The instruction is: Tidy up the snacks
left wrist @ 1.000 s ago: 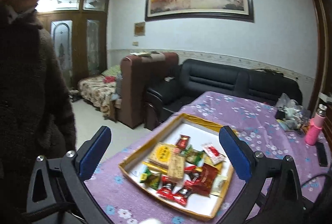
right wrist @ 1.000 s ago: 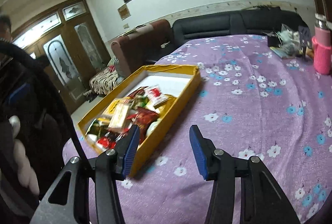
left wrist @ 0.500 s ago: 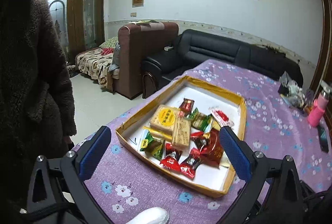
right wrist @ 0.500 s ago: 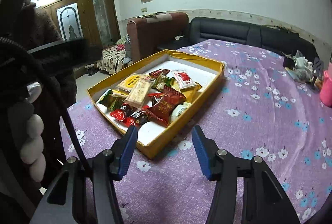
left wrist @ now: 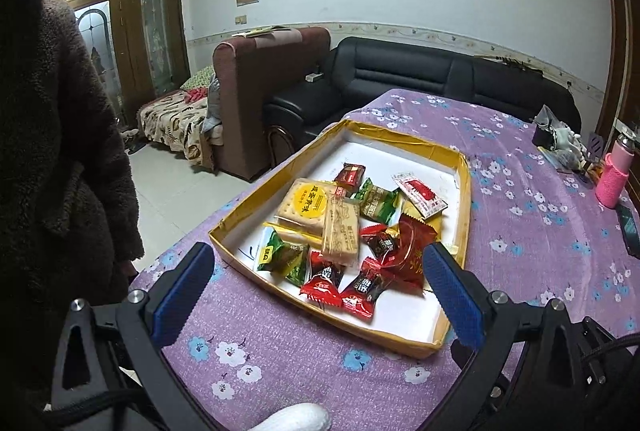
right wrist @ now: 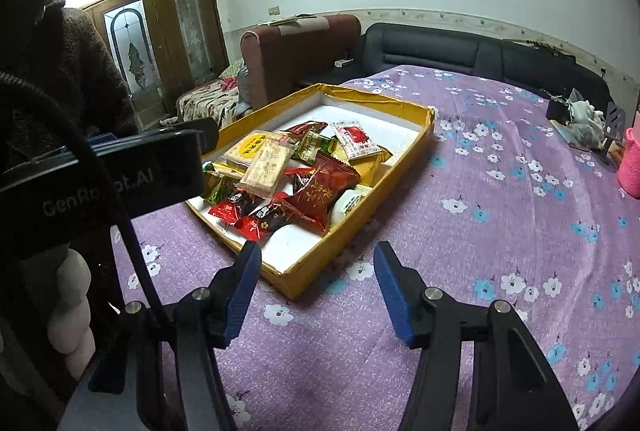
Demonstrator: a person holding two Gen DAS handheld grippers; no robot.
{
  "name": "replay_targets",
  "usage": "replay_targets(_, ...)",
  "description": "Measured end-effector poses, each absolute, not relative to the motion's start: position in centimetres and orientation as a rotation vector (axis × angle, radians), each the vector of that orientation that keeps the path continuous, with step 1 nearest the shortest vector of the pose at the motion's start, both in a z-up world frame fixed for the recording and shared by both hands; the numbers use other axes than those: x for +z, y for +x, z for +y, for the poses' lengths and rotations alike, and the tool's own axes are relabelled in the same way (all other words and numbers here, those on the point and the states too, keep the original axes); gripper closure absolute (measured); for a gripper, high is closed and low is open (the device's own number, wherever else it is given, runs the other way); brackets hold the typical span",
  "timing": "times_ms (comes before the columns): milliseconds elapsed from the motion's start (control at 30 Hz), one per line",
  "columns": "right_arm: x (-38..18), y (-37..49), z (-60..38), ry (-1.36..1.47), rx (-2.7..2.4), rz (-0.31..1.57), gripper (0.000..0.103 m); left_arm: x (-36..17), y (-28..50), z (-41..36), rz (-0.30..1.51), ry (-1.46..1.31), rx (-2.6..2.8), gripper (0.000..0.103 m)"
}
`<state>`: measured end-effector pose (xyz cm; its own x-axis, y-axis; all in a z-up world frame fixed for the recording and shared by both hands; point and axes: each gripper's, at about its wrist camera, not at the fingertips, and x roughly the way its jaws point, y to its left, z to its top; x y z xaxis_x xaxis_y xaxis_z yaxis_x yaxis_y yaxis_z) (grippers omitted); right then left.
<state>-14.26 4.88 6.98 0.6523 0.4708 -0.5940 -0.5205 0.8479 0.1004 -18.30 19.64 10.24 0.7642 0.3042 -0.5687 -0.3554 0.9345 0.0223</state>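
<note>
A shallow yellow box (left wrist: 464,191) with a white floor sits on the purple flowered tablecloth (left wrist: 520,231). It holds a jumbled pile of wrapped snacks: a cracker pack with a yellow round label (left wrist: 306,201), a beige biscuit pack (left wrist: 340,231), red candies (left wrist: 324,281), green packets (left wrist: 378,205) and a big red packet (left wrist: 412,251). My left gripper (left wrist: 316,287) is wide open above the box's near end, empty. The box (right wrist: 416,143) and snacks (right wrist: 316,191) also show in the right wrist view. My right gripper (right wrist: 316,287) is open and empty over the box's near corner.
A pink bottle (left wrist: 614,179), a dark phone (left wrist: 630,227) and a bag of small items (left wrist: 560,143) lie at the table's far right. A black sofa (left wrist: 440,75) and a brown armchair (left wrist: 264,87) stand behind the table. The person's dark coat (left wrist: 48,151) is at left.
Both grippers have tilted down and moved closer to the box, so it now lies larger and lower in both views. Both stay open.
</note>
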Motion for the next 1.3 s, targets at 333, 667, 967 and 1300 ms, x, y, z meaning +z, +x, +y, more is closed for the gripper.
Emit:
replay_targets(333,6.8,-13.8,4.5,-0.068,0.535,0.673,0.044,9.7,-17.8,19.5,0.636,-0.089,0.346,0.0)
replay_targets(667,6.7,-13.9,4.4,-0.065,0.535,0.68,0.044,9.4,-17.5,19.6,0.659,-0.1,0.341,0.0)
replay_targets(967,6.5,-13.8,4.4,-0.066,0.535,0.684,0.043,9.1,-17.3,19.8,0.678,-0.11,0.337,0.0)
replay_targets(1300,6.3,-13.5,4.2,-0.069,0.495,0.693,0.043,8.8,-17.1,19.9,0.691,-0.111,0.342,0.0)
